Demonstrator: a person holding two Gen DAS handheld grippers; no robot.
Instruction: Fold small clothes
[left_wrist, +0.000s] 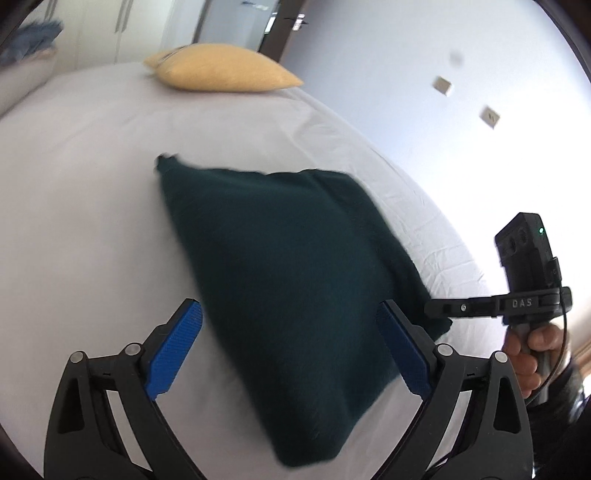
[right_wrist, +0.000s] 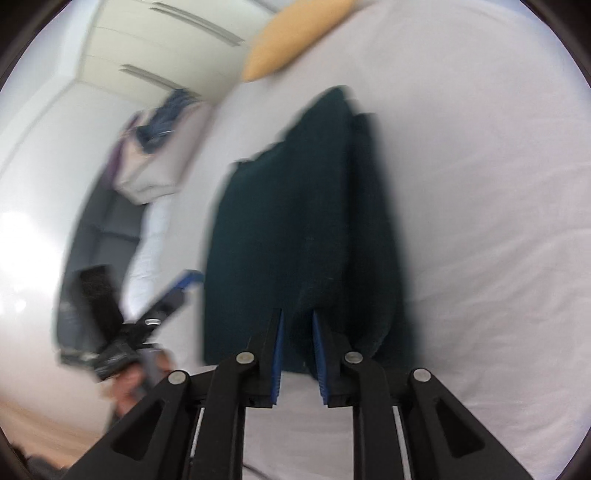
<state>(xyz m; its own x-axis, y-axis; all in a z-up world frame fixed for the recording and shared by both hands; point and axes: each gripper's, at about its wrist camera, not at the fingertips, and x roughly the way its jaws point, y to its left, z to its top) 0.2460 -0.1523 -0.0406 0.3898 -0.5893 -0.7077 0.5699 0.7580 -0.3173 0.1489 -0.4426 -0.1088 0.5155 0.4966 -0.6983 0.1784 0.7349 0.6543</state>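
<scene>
A dark green garment lies folded on the white bed sheet. My left gripper is open, its blue pads either side of the garment's near edge, holding nothing. In the left wrist view my right gripper sits at the garment's right corner. In the right wrist view my right gripper is shut on a fold of the dark green garment, which stretches away from the jaws. The left gripper shows blurred at the left of that view.
A yellow pillow lies at the far end of the bed; it also shows in the right wrist view. A white wall with sockets is to the right. A wardrobe and a pile of clothes are beyond the bed.
</scene>
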